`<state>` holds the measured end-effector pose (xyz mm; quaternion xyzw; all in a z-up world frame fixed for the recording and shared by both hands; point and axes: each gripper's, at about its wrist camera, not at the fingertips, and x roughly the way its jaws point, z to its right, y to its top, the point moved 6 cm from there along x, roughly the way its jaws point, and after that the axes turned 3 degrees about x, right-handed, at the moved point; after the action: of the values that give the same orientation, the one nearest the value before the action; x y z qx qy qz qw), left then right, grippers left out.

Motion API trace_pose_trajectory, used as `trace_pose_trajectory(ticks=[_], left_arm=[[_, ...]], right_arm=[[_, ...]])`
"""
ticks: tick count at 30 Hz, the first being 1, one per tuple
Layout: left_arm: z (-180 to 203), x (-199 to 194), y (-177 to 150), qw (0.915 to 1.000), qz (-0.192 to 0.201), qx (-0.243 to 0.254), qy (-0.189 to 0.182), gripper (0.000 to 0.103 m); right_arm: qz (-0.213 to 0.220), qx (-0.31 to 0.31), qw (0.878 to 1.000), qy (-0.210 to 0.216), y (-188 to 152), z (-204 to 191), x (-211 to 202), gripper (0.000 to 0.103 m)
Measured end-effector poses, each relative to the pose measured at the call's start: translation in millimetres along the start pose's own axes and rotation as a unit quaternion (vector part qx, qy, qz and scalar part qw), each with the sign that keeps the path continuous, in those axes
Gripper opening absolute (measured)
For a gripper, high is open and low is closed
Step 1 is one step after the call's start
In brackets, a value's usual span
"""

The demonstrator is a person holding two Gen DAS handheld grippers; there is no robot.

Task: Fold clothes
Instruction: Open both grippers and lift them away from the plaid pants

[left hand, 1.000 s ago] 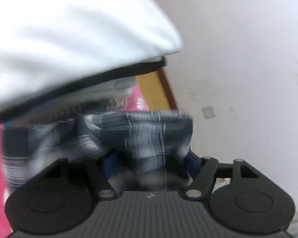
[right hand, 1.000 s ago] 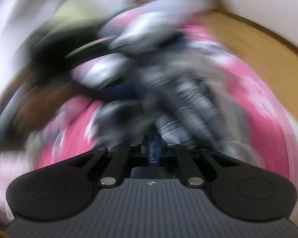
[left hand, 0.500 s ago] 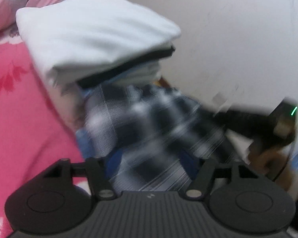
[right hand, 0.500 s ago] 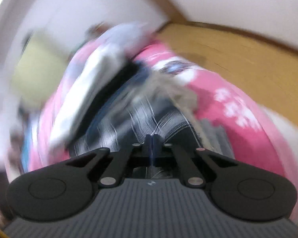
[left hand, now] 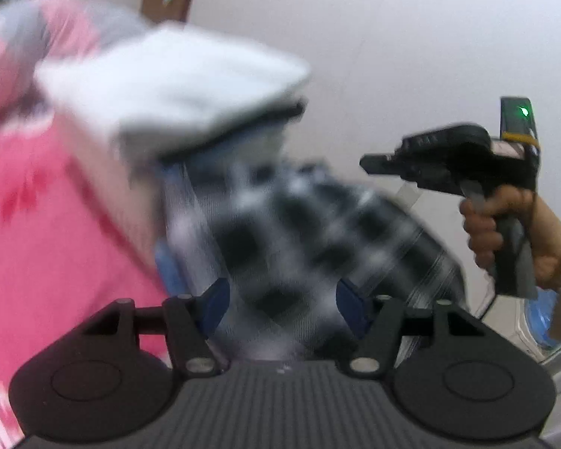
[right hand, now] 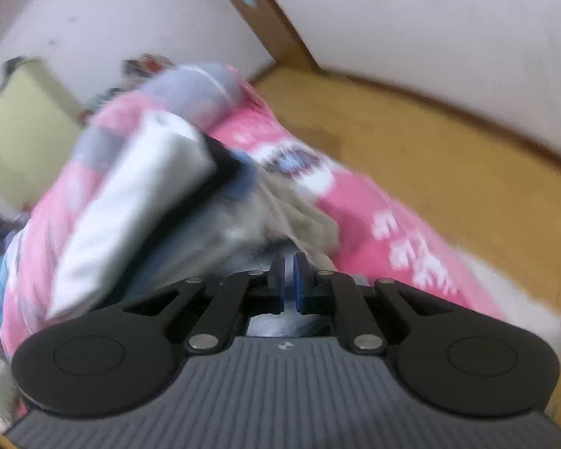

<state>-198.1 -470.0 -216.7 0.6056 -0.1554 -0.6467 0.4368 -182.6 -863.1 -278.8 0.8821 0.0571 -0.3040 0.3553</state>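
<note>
Left gripper [left hand: 282, 299]: we find it pinching the bunched plaid garment [left hand: 299, 232], frame centre
Right gripper [right hand: 290, 280]: we note jaws almost together, nipping pale cloth
White folded stack [left hand: 168, 86]: upper left, above plaid, on pink bed cover [left hand: 56, 243]

Blurred view along the left gripper [left hand: 280, 299]. Its two blue-padded fingers [left hand: 215, 301] stand apart, with a bunched black-and-white plaid cloth garment [left hand: 291, 232] filling the gap between them and spreading ahead. Ahead and to the left, a folded white cloth with a dark edge [left hand: 175, 89] lies on a pink patterned bedcover [left hand: 48, 232]. Right of the gripper, a hand [left hand: 505, 224] grips a second black handheld gripper [left hand: 370, 162], against a white wall [left hand: 392, 30].
</note>
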Motion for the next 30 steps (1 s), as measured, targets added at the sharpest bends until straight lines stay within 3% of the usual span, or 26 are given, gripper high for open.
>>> trace_pose_trajectory(ticks=[3, 5, 7, 9, 11, 13, 16, 18, 21, 23, 25, 27, 30], left_arm=[[-11, 26, 19, 0.9998, 0.001, 0.018, -0.007, 0.066], [-21, 50, 25, 0.9997, -0.009, 0.024, -0.006, 0.070], [-33, 73, 20, 0.9994, -0.026, 0.023, 0.003, 0.070], [-39, 75, 19, 0.9994, -0.024, 0.023, -0.003, 0.070], [-43, 68, 22, 0.9996, -0.023, 0.007, -0.013, 0.070], [-44, 50, 23, 0.9997, -0.020, -0.004, -0.016, 0.070], [-41, 23, 20, 0.9998, -0.012, 0.001, -0.014, 0.070], [-33, 9, 13, 0.9995, -0.006, 0.015, -0.027, 0.070], [-12, 2, -10, 0.9967, -0.042, 0.050, -0.049, 0.071], [3, 2, -27, 0.9928, -0.071, 0.076, -0.059, 0.071], [13, -1, -37, 0.9895, -0.081, 0.111, -0.044, 0.071], [18, -12, -35, 0.9892, -0.079, 0.120, -0.028, 0.070], [27, -26, -35, 0.9890, -0.081, 0.124, -0.005, 0.071]], right_arm=[[-0.007, -0.069, 0.997, 0.028, -4, -22, -20, 0.006], [-0.030, -0.112, 0.993, 0.024, -14, -30, -13, 0.006], [-0.066, -0.128, 0.990, -0.009, -28, -21, 11, 0.005], [-0.071, -0.095, 0.993, -0.012, -34, -7, 25, 0.004], [-0.054, -0.062, 0.997, -0.010, -27, -3, 21, 0.004], [-0.017, -0.073, 0.997, -0.030, -19, -9, -2, 0.008], [-0.002, -0.080, 0.997, -0.017, -20, -16, -48, 0.009], [-0.021, -0.123, 0.992, -0.004, -34, -26, -70, 0.009], [-0.076, -0.173, 0.982, 0.017, -66, -35, -81, 0.016], [-0.110, -0.205, 0.973, -0.009, -87, -32, -67, 0.024], [-0.138, -0.233, 0.962, -0.040, -103, -22, -48, 0.024], [-0.140, -0.225, 0.963, -0.052, -100, -24, -46, 0.024], [-0.107, -0.226, 0.968, -0.035, -87, -44, -77, 0.025]])
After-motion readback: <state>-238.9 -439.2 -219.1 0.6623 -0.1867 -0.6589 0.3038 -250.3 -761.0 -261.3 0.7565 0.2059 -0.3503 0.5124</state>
